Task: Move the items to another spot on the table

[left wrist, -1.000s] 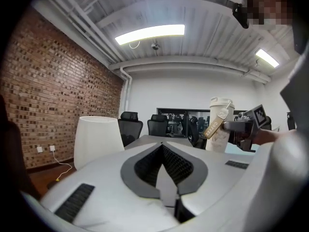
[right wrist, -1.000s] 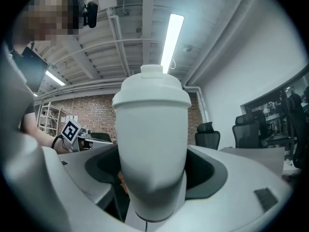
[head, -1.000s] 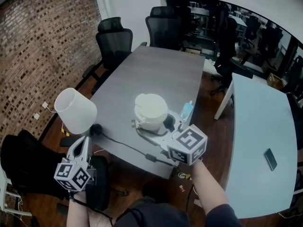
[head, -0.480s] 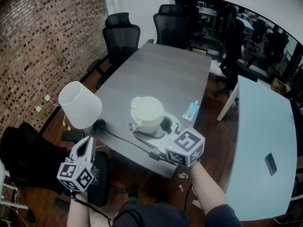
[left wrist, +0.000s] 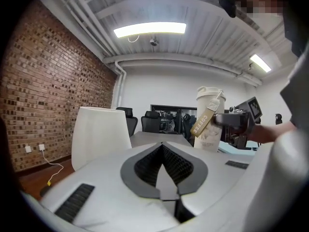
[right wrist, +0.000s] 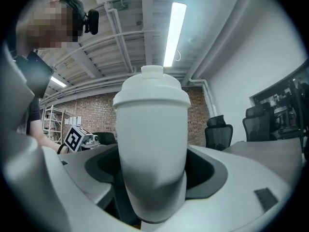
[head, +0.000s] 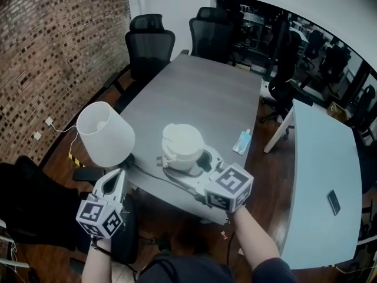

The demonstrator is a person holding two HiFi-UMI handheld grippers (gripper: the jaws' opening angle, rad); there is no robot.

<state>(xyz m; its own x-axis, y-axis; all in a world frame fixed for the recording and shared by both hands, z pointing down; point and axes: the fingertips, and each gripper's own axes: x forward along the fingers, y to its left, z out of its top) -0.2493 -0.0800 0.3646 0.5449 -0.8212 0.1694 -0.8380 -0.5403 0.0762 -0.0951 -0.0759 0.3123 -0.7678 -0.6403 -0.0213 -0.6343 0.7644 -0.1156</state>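
**Cup in right gripper, mid-transfer; left gripper idle**

Step in hand, as I judge it: carrying the cup to a new spot. Release not yet made.

- The left gripper (head: pixel 115 178) is off the table's near-left corner, jaws pressed together with nothing between them.
- The lamp (head: pixel 106 131) has a white shade and stands just beyond the left gripper at its 12 o'clock, by the near-left corner of the table (head: pixel 206 99). Not gripped.
- The cup (head: pixel 182 143) is at the table's 6 o'clock end, at 3 o'clock from the lamp. Whether its base touches the tabletop I cannot tell.
- The right gripper (head: pixel 197 165) reaches in from 5 o'clock, with a jaw clamped on either side of the cup's body.
- A blue packet (head: pixel 242 141) lies at 3 o'clock from the cup, at the table's right edge.

Cup appearance: tall, white and slightly tapered, with a white domed lid seated on top. A tan tag printed "COFFEE" hangs down its side. It is upright.

Next move, a judgement: choose bare tabletop toward 12 o'clock, well apart from the lamp and packet. Lower the cup level so it does not tip, then open the jaws.
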